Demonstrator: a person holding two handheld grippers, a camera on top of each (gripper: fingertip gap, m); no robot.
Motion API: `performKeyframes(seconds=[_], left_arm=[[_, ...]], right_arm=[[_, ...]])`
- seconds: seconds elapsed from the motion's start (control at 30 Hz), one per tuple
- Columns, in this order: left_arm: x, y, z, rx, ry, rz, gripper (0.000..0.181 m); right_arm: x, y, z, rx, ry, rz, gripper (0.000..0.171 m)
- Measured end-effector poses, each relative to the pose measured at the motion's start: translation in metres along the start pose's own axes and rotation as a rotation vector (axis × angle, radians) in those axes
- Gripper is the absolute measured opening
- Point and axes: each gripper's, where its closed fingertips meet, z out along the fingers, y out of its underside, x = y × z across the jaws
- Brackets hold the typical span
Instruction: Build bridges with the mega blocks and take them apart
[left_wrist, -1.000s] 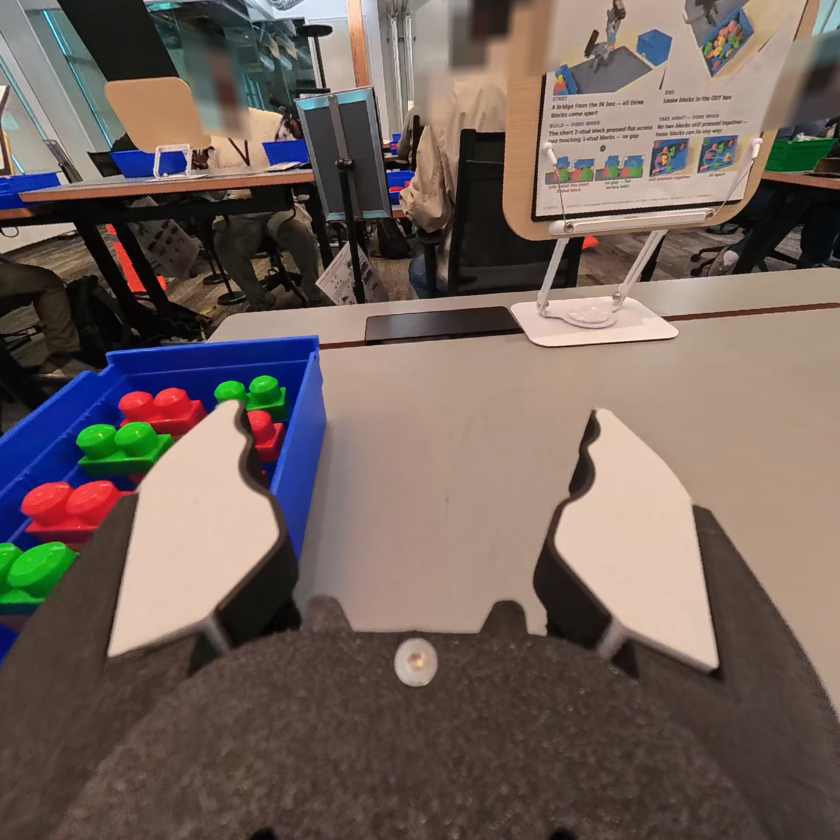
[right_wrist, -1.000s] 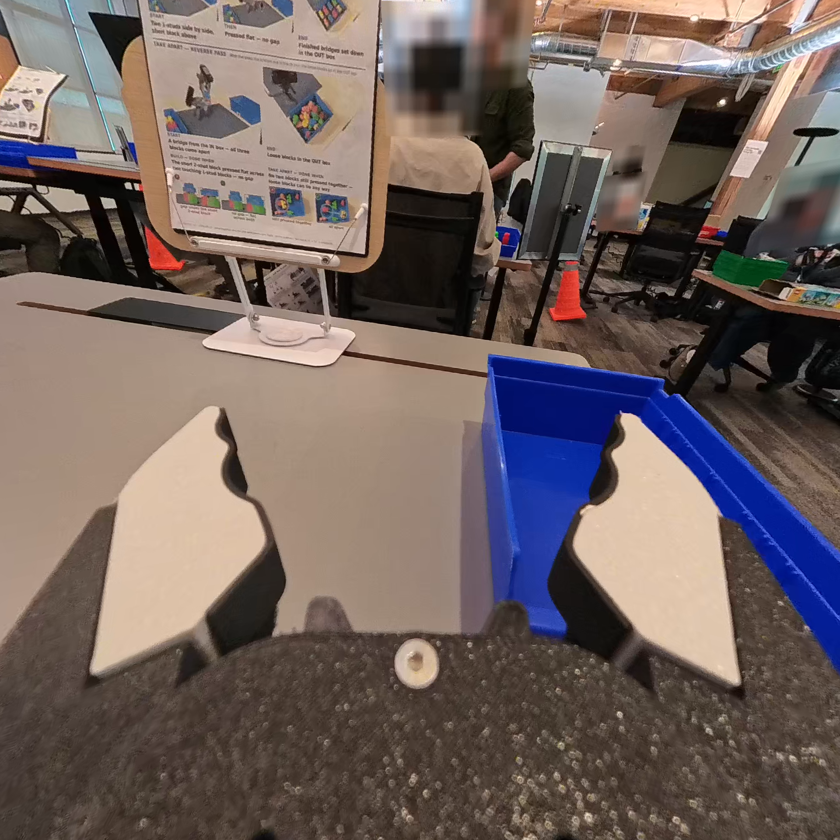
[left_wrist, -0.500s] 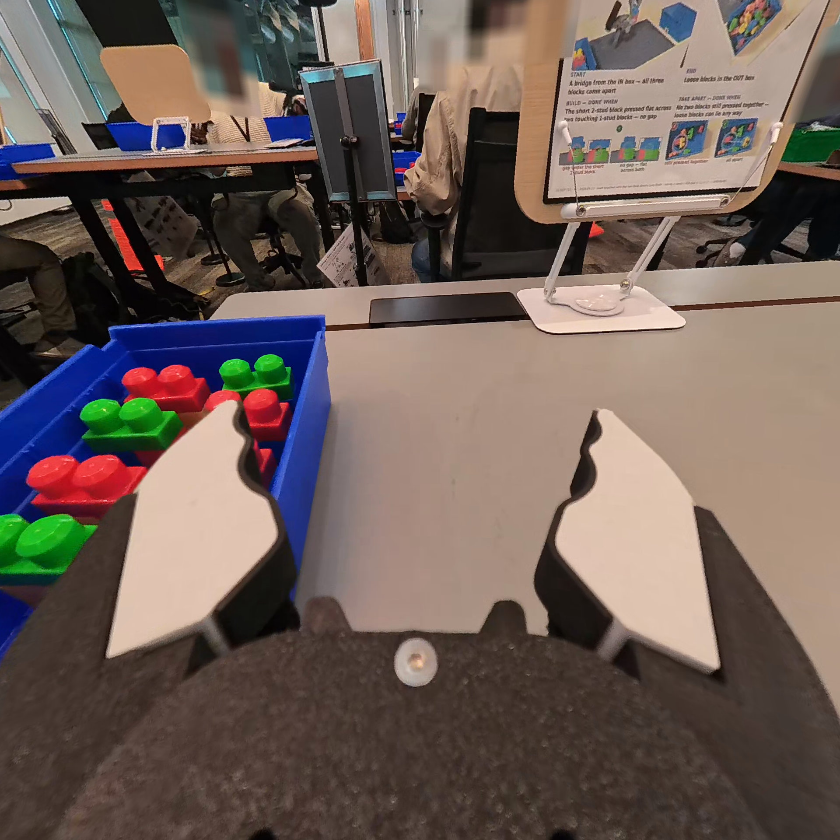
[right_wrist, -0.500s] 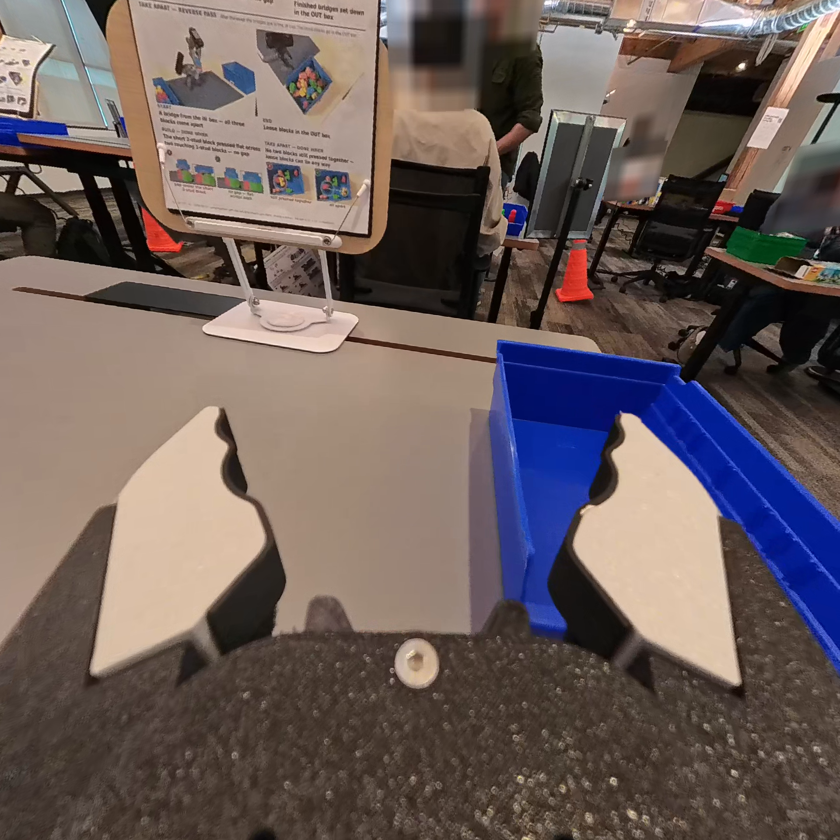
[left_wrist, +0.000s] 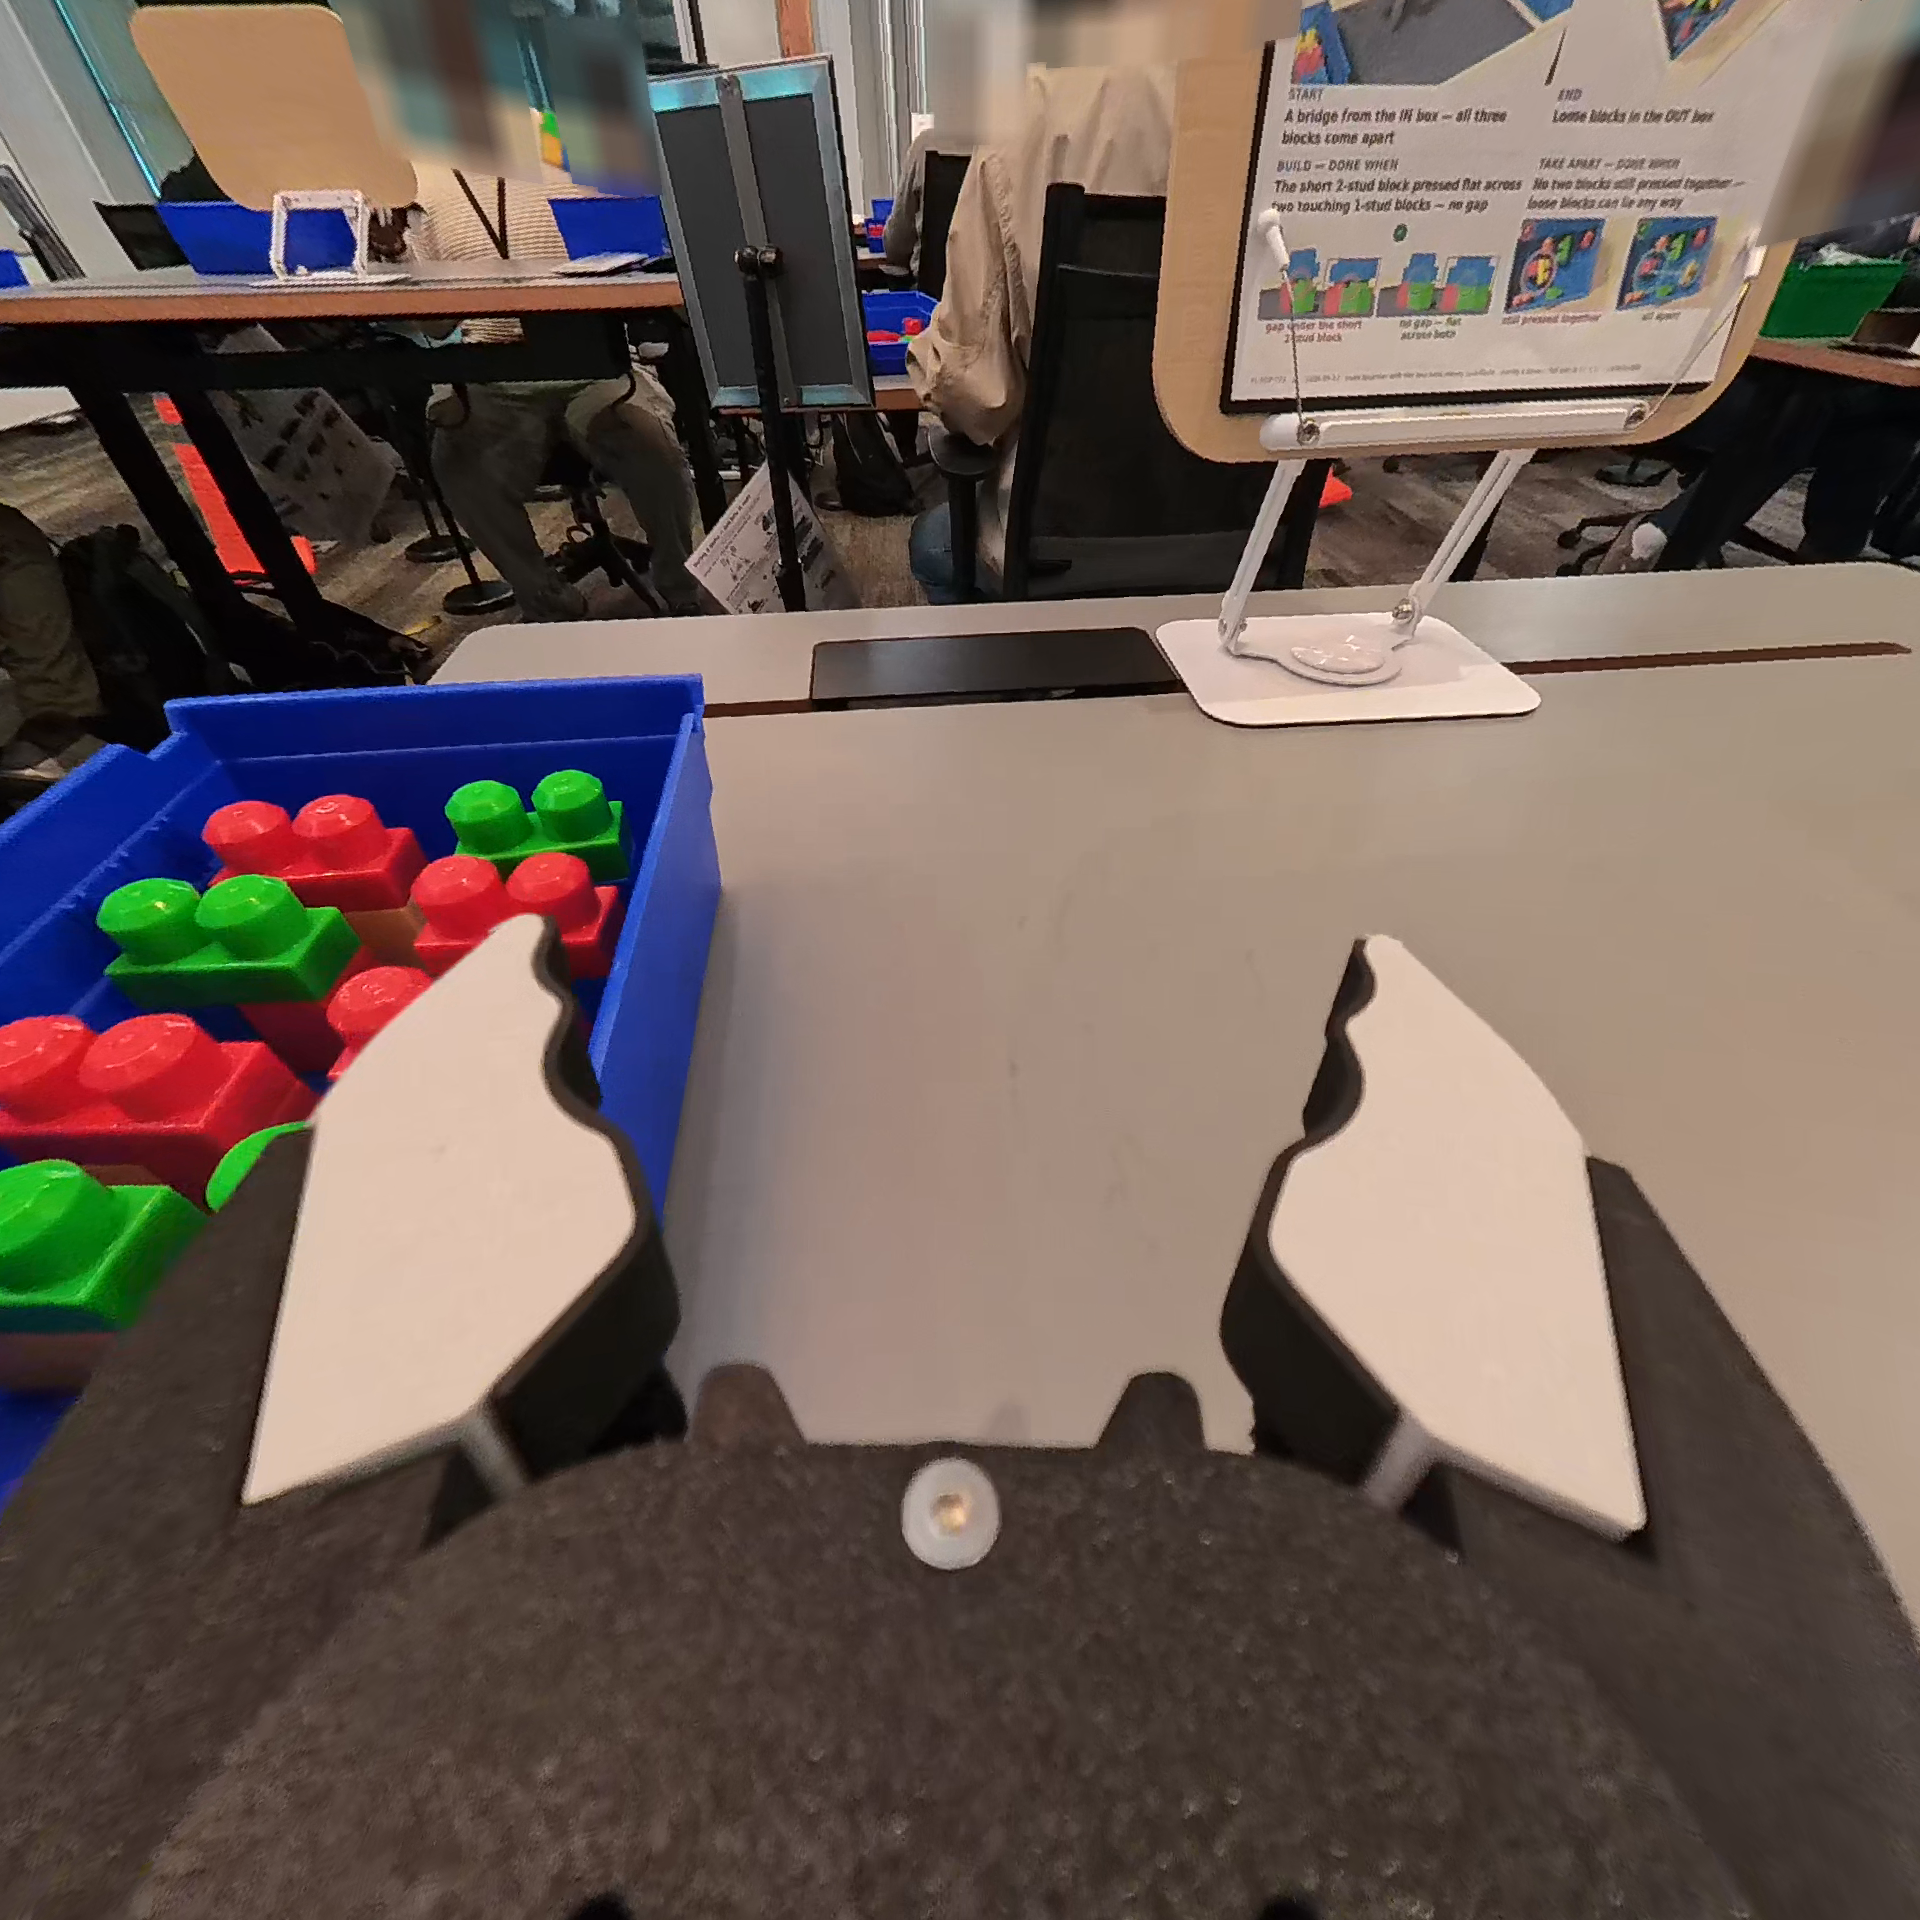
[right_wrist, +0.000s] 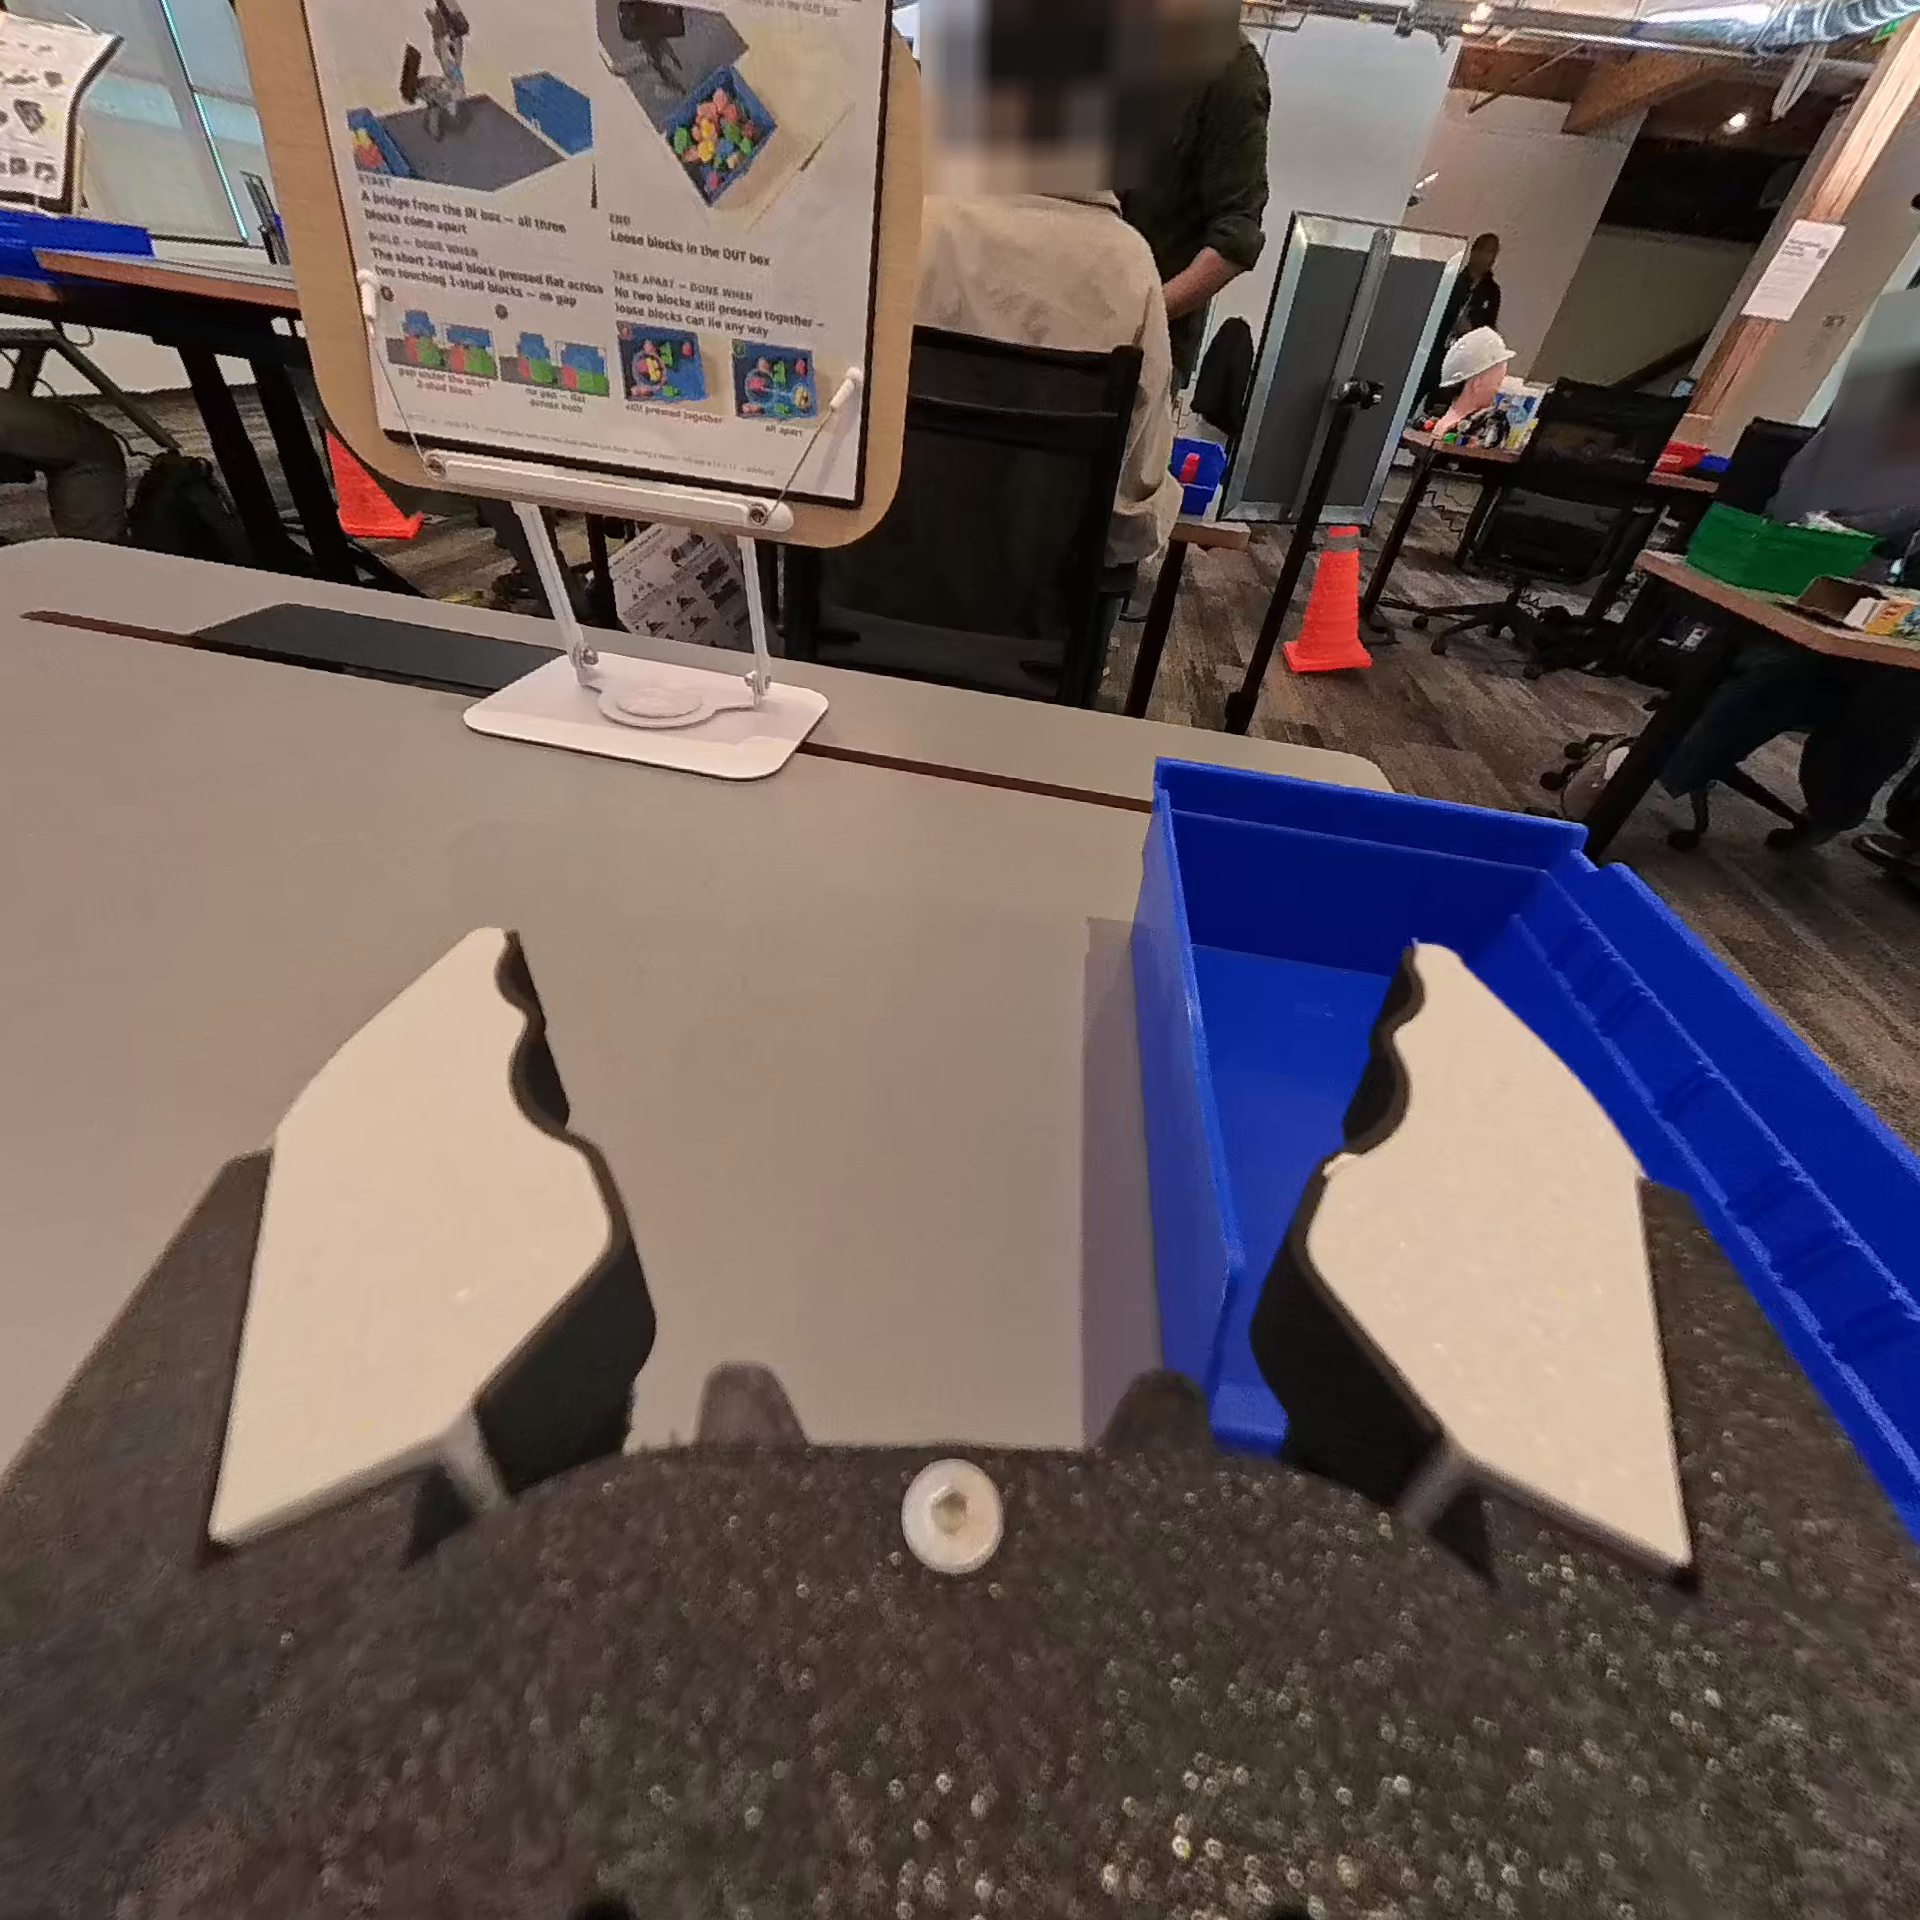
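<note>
While both tools hang over the grey table (left_wrist: 1039, 935), I log what each camera gives me, taking the white-footed instruction stand (left_wrist: 1351, 665) as my reference.

Item 1, left gripper (left_wrist: 951, 1039): released, jaws spread wide, nothing between them, over bare table on my side of the stand and a little to its left. Its left finger (left_wrist: 447, 1226) overlaps the near right wall of item 3.

Item 2, right gripper (right_wrist: 956, 1039): likewise released and empty, on my side of the stand and to its right. Its right finger (right_wrist: 1486, 1268) sits in front of the inside of item 5.

Item 3, blue bin (left_wrist: 665, 935): well left of the stand, nearer me, at the table's left edge.

Item 4, mega blocks (left_wrist: 312, 842): red and green pieces, studs up, all inside that bin; some are pressed together into stacked pieces, and one green two-stud block (left_wrist: 540, 821) lies near the bin's far wall. I see none on the open table.

Item 5, second blue bin (right_wrist: 1351, 914): right of the stand, nearer me, at the table's right edge; the visible part of its floor is bare.

Item 6, black flat panel (left_wrist: 987, 665): set into the table just left of the stand's foot.
</note>
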Motion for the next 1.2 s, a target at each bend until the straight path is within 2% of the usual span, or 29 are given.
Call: performKeyframes(seconds=[1.2], left_arm=[[-0.017, -0.002, -0.005, -0.006, -0.035, -0.011, 0.133]], right_arm=[[-0.003, 0.001, 0.004, -0.021, -0.012, 0.003, 0.144]])
